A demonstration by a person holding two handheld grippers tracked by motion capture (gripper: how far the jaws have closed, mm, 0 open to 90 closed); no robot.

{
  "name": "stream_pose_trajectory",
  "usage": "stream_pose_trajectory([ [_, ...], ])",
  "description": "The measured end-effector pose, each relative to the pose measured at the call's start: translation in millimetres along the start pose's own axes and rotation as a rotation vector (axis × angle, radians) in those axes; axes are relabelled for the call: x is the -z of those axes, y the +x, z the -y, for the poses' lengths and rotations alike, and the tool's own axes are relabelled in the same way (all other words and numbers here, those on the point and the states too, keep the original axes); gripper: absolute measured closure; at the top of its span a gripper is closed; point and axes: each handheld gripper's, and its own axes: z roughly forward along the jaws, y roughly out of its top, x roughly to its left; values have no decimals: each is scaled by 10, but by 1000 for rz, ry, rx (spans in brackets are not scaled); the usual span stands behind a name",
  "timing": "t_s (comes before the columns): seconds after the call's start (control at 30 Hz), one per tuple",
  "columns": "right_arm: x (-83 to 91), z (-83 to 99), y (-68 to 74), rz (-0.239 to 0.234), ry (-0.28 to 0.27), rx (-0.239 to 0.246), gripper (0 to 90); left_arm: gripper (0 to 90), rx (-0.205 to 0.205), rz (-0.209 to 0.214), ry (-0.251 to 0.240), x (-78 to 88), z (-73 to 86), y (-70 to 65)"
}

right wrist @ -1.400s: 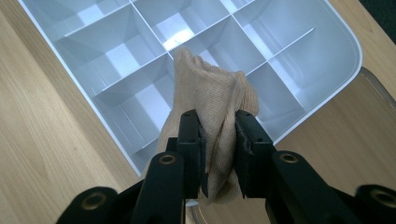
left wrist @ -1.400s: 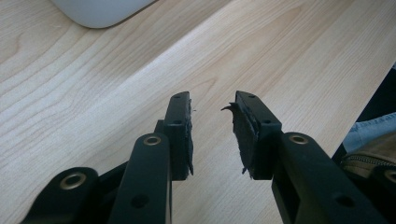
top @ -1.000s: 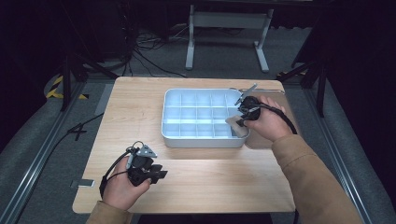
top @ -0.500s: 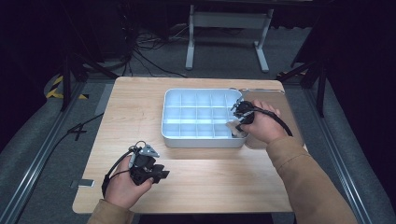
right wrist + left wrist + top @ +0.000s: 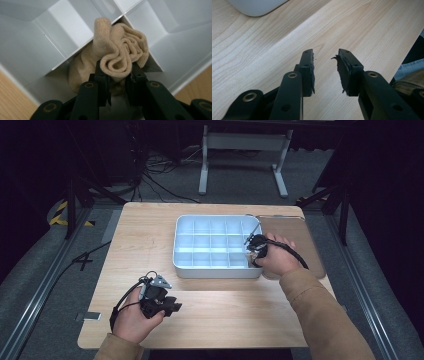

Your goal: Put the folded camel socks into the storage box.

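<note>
Pale wood surface (image 5: 220,305) in a dark room: left hand-held gripper (image 5: 325,66) parted, empty; right hand-held gripper (image 5: 116,75) pinching a beige sock (image 5: 120,55) over the white tray (image 5: 210,270).

The work surface is a light wooden table (image 5: 225,320) with rounded corners. It stands on grey carpeted floor (image 5: 30,285). Metal rails (image 5: 37,307) run along both sides of the table. Black cables (image 5: 160,180) lie on the floor beyond the far edge, beside a grey metal stand (image 5: 242,142). Yellow-black hazard tape (image 5: 62,215) marks the floor at left. The surroundings are dark.
</note>
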Motion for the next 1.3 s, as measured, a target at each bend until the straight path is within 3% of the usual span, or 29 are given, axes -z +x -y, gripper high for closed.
stream_pose_trajectory([
  [0.43, -137, -77, -9, -4, 62, -26, 746, 664, 0, 5, 5, -13, -1, 7],
  [0.63, -141, -80, -9, -6, 62, -34, 743, 664, -2, 5, 4, -16, -1, 12],
  [0.83, -97, -43, -3, -10, 22, -19, 698, 663, -3, 2, 3, -11, 13, 20],
  [0.97, -4, -17, -1, -18, -12, -38, 655, 663, -2, 2, 2, -3, 27, 21],
  [1.1, 149, 38, -23, -13, -68, -55, 643, 663, 16, -1, 4, 15, 48, 12],
  [1.3, 422, 170, -46, -24, -166, -68, 661, 663, 5, -6, -1, 19, 45, 14],
])
